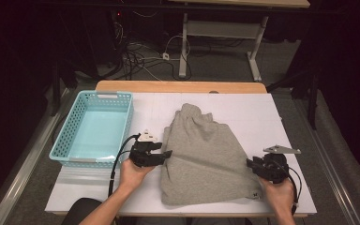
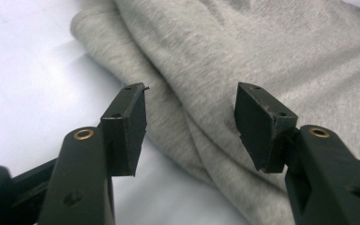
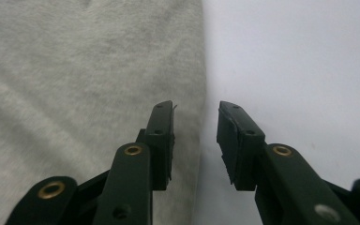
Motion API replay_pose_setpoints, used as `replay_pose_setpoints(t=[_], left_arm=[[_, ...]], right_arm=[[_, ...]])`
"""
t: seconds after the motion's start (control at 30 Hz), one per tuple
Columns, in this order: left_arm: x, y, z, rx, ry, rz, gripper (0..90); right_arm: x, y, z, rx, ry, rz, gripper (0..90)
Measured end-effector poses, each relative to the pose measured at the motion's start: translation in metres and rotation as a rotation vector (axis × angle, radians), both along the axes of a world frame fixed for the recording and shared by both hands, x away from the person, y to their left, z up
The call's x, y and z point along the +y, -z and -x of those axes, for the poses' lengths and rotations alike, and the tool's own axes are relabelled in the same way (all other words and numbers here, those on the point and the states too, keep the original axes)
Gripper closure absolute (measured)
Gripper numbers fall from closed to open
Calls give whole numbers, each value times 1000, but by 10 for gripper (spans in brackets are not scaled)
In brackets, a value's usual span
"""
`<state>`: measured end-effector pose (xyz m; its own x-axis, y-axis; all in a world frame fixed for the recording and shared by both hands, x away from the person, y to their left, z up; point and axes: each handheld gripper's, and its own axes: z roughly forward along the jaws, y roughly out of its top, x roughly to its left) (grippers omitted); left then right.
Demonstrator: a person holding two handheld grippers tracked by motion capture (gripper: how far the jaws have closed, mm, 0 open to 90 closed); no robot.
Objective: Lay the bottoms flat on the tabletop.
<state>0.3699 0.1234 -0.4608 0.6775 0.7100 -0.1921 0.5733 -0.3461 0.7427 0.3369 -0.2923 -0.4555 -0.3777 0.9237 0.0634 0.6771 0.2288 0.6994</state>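
1. Grey fleece garment (image 1: 204,157) lay folded on the white tabletop (image 1: 262,112), near the middle, with its lower edge toward the person.
2. At the garment's left edge, the left gripper (image 1: 168,153) pointed at the fabric; in the left gripper view its jaws stood apart, released, with the garment (image 2: 262,51) ahead of and beneath them and nothing gripped.
3. At the garment's lower right edge, the right gripper (image 1: 249,164) was held by the right hand (image 1: 279,190); in the right gripper view its jaws stood parted and released over the fabric's edge (image 3: 75,70), with nothing pinched.
4. Beside the left gripper, a turquoise basket (image 1: 70,136) sat at the tabletop's left side, apart from the garment.
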Motion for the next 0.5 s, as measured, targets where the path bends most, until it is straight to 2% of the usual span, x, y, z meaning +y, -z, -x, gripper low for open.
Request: replay_pose_setpoints(t=[0.13,0.23,0.3,0.37,0.47,0.5], left_arm=[[8,1,5,7,-34,-12,439],[15,2,8,32,-49,15,441],[17,3,11,38,-57,4,441],[18,5,14,39,-64,-15,442],[18,7,17,42,-68,-46,443],[18,8,17,44,-68,-56,443]], right_arm=[[5,5,-17,32,-32,-10,640],[10,8,-25,54,-57,0,681],[13,10,-29,61,-74,17,755],[14,9,-33,72,-90,11,826],[15,6,-36,78,-98,39,850],[15,5,-37,67,-94,60,852]])
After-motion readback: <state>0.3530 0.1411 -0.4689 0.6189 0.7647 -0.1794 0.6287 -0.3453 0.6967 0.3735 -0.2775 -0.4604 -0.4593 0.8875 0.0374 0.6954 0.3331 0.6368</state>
